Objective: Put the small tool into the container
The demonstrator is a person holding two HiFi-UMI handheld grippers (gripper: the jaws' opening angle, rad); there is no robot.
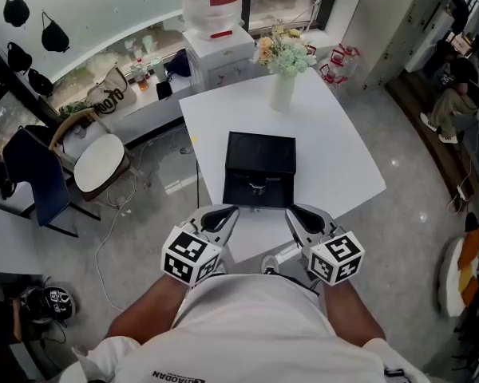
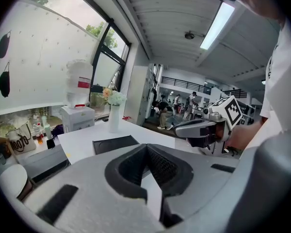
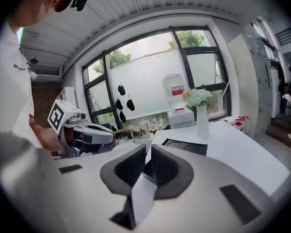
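A black box-shaped container [image 1: 259, 162] stands closed in the middle of the white table [image 1: 343, 150]; it also shows in the left gripper view [image 2: 115, 143] and the right gripper view [image 3: 186, 147]. A small pale metal piece [image 1: 258, 188] sits on its front face; I cannot tell what it is. No other small tool shows. My left gripper [image 1: 223, 214] [image 2: 146, 147] hovers at the table's near edge, pads meeting at the tip, holding nothing. My right gripper [image 1: 299, 214] [image 3: 149, 149] hovers beside it with a narrow slit between its pads, also holding nothing.
A white vase of flowers [image 1: 283, 86] stands at the table's far edge. Behind it is a water dispenser [image 1: 215, 22]. A round white stool [image 1: 100, 162] and a blue chair [image 1: 36, 178] stand left of the table. People sit at the far right [image 1: 451, 94].
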